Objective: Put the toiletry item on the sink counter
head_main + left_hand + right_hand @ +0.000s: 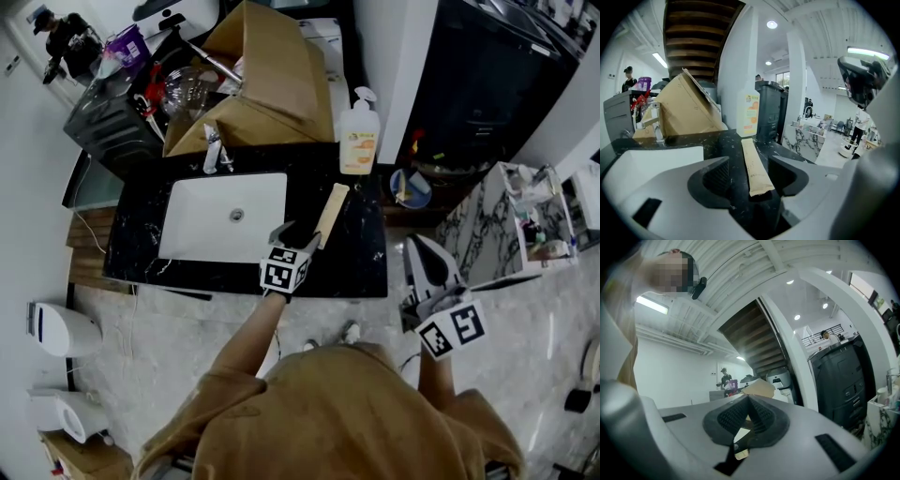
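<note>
Head view: I record a black marbled sink counter [361, 258] with a white basin [225, 217] set into it and a faucet [214, 150] at the basin's far edge. The toiletry item [330, 214], a long tan paper-wrapped packet, lies flat on the counter just to the right of the basin, running roughly front to back. A pump bottle [359, 131] stands beyond its far end, and an open cardboard box [272, 80] sits behind the basin. The left gripper [298, 236] is over the counter at the packet's near end. The right gripper [422, 253] is well apart from it, to the right of the counter and over the pale floor. Left gripper view: I note the jaws standing wide apart, with the near end of the packet lying on the counter in the gap between them. Neither pad touches it, and dark counter shows on both sides of the wrapper. The basin is at the left and the box behind it. Right gripper view: I find the ribbed pads [733, 416] pressed together at their tips with nothing between them. This gripper points up and away, towards ceiling, a staircase underside and a dark cabinet [841, 380].
</note>
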`<state>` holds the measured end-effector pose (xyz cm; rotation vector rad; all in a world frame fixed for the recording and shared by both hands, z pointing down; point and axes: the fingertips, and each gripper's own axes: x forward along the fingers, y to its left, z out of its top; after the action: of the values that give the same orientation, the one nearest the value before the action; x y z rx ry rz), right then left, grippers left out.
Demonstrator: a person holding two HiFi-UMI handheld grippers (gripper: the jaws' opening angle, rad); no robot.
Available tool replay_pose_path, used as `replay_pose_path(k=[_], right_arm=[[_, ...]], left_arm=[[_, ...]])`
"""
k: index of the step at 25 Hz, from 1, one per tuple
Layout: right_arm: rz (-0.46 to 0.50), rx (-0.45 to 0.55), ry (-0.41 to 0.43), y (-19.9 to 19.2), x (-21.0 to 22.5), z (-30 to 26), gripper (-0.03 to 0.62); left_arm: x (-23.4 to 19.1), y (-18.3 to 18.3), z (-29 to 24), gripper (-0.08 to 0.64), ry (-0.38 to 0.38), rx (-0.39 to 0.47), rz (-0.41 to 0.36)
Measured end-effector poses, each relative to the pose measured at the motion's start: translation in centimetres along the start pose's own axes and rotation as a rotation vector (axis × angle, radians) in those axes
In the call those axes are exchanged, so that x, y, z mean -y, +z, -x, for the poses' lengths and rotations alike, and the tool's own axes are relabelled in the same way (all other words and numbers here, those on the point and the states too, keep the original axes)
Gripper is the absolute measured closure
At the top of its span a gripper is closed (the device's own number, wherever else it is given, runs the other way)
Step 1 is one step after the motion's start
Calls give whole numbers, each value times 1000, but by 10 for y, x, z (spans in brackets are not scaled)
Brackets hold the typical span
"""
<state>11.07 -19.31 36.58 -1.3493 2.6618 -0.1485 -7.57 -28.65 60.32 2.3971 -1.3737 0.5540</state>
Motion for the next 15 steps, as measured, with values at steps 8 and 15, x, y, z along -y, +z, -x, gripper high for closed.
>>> replay_pose_path(k=[8,15], right_arm=[[-2,-6,22,-4,-13,-12,589],[20,-7,47,1,-22,-25,589]], left_arm=[[-38,36,45,524,60,114,43],[-62,74,95,555,59,224,85]])
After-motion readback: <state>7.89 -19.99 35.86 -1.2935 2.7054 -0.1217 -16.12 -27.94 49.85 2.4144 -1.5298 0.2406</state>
